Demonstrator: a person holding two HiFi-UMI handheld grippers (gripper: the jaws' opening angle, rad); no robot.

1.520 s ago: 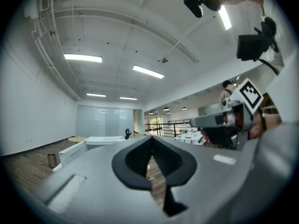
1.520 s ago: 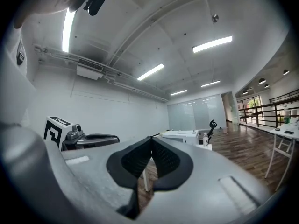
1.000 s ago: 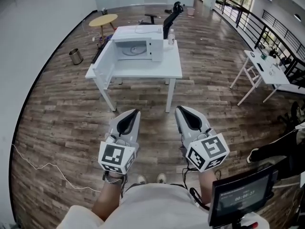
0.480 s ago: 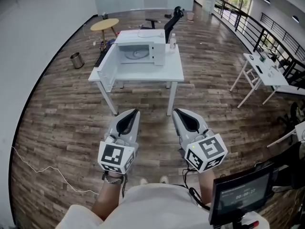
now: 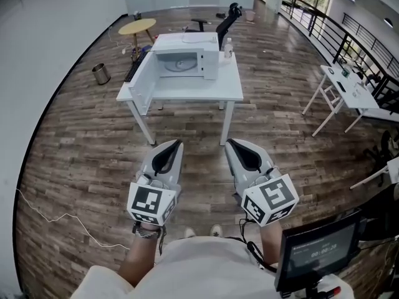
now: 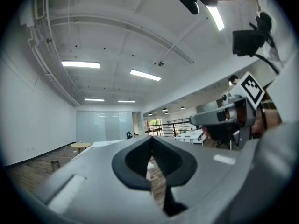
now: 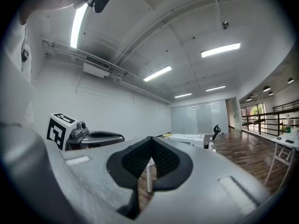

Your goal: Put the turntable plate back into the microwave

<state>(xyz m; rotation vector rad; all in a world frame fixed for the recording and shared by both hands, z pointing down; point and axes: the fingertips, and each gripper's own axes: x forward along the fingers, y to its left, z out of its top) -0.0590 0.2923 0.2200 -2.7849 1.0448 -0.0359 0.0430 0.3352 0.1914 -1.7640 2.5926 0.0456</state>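
Far from the microwave (image 5: 187, 63), the left hand-held gripper (image 5: 176, 144) and right hand-held gripper (image 5: 231, 142) are clenched, empty

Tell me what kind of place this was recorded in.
Probably a large open office or lab hall, not a home kitchen: the microwave sits on a lone white table on a wide wood-plank floor, a black railing runs along one side, and strip lights hang overhead.

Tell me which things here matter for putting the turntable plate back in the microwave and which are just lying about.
For the job: white microwave, door open; white table under it; left gripper and right gripper, both shut, empty.
Lying about: round wooden side table; small metal bin; clear bottle; white desk at right.
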